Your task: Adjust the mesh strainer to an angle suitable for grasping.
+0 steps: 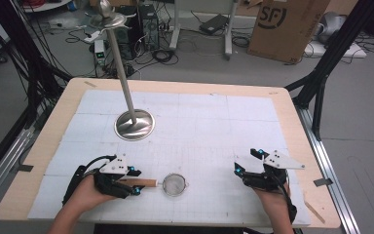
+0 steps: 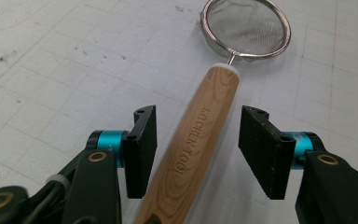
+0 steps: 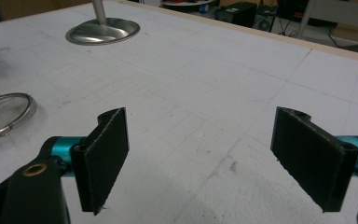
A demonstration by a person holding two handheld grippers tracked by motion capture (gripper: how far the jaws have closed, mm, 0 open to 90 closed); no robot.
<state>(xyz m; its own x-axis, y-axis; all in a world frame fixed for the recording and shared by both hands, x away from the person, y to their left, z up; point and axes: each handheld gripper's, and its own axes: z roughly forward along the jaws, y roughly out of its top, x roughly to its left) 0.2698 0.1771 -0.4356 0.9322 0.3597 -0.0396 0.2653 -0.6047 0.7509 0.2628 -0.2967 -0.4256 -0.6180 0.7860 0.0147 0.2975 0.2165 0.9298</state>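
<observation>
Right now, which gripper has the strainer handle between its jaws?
The left gripper: the strainer has its wooden handle between those open jaws, untouched. The right gripper has bare table between its jaws.

Mesh strainer [image 2: 200, 154], wooden handle, lying flat on table near front edge.

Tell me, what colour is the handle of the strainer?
The strainer handle is light brown wood with a white tip, best seen in the left gripper view.

A steel stand [image 1: 134, 124] rises at upper left of the white-matted bench [image 1: 214, 122]; behind it, a cardboard box [image 1: 287, 27] at upper right.
</observation>
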